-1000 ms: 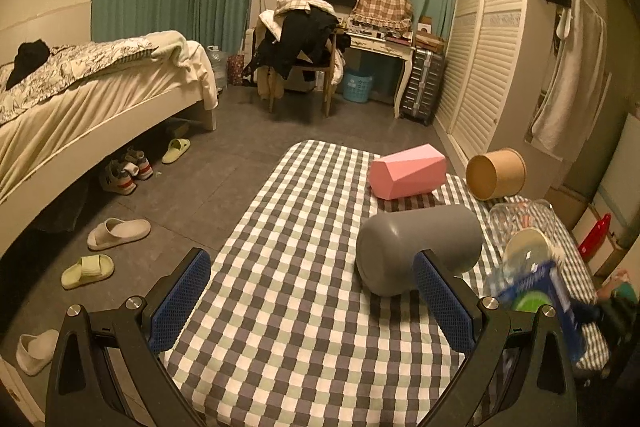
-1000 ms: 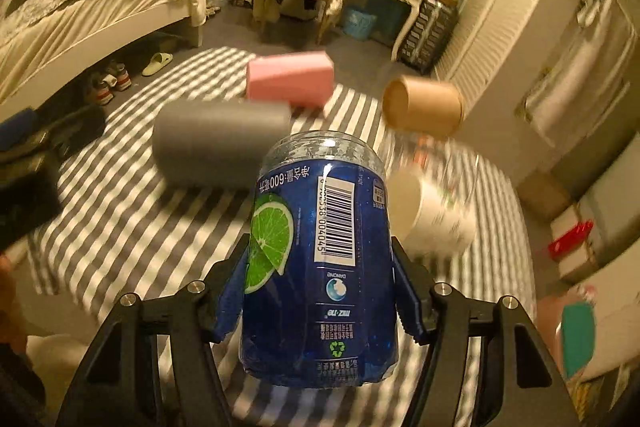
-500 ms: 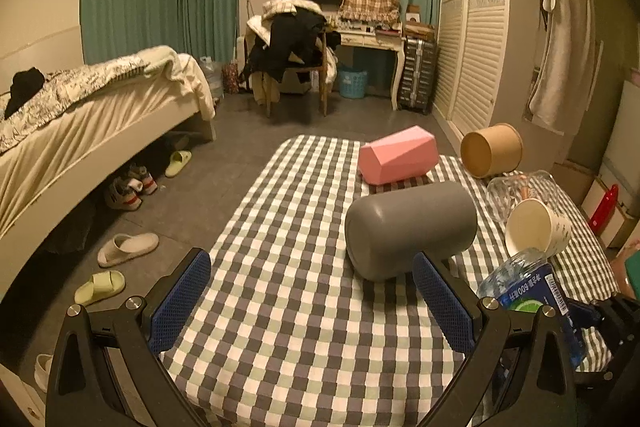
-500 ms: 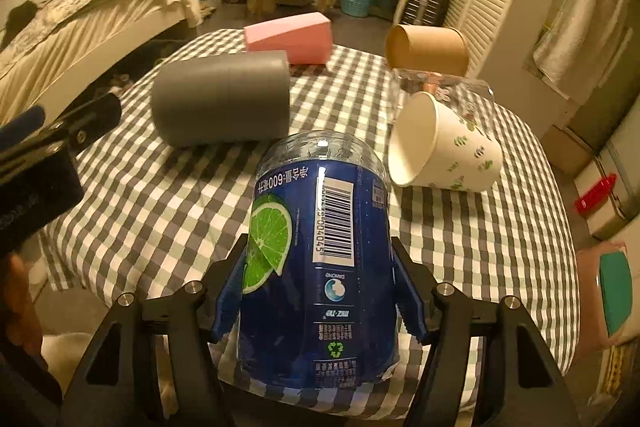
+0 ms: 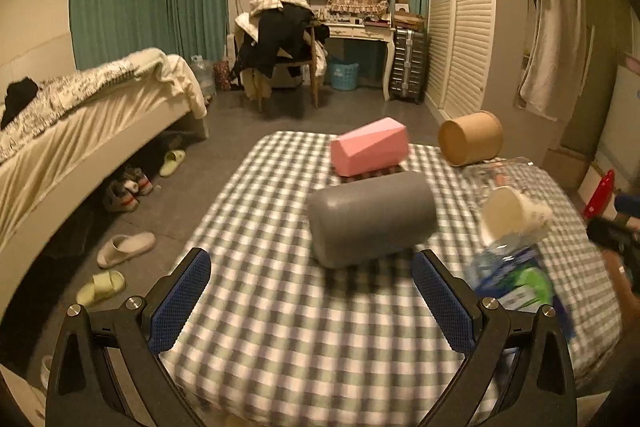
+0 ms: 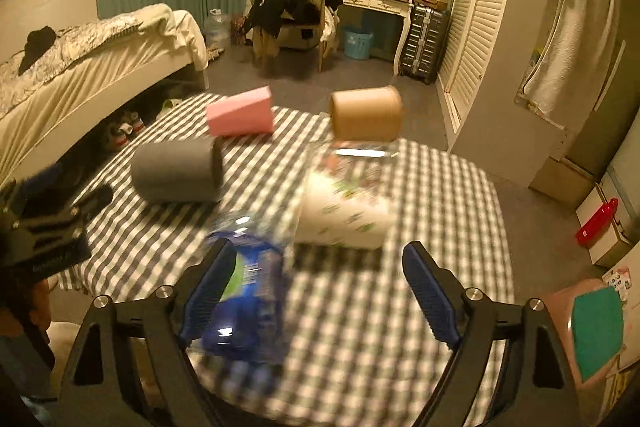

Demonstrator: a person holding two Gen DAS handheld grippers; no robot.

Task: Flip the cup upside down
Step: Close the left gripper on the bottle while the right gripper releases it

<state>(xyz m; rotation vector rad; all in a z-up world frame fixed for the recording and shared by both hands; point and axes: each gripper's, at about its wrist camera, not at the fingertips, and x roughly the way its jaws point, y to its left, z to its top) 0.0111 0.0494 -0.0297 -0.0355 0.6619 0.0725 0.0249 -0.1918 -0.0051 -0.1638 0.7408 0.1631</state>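
Observation:
The blue-labelled clear plastic cup (image 6: 244, 291) stands upside down on the checked tablecloth (image 6: 380, 327), blurred, beside the left finger of my right gripper (image 6: 320, 291), which is open and empty. It also shows in the left wrist view (image 5: 512, 275), right of my left gripper (image 5: 316, 299), which is open and empty above the table's near edge. A grey cup (image 5: 372, 219), a pink cup (image 5: 370, 147), a brown paper cup (image 5: 470, 137), a white paper cup (image 5: 510, 213) and a clear glass (image 5: 504, 171) all lie on their sides.
The table (image 5: 280, 347) has a bed (image 5: 80, 115) with shoes (image 5: 124, 249) under it to the left. A wardrobe (image 5: 460, 27) stands to the right. A chair with clothes (image 5: 280, 43) and a desk (image 5: 360, 31) stand at the back.
My right gripper has opened and let go of the blue-labelled cup, which now stands on the table, and has drawn back to the right. My left gripper stayed open.

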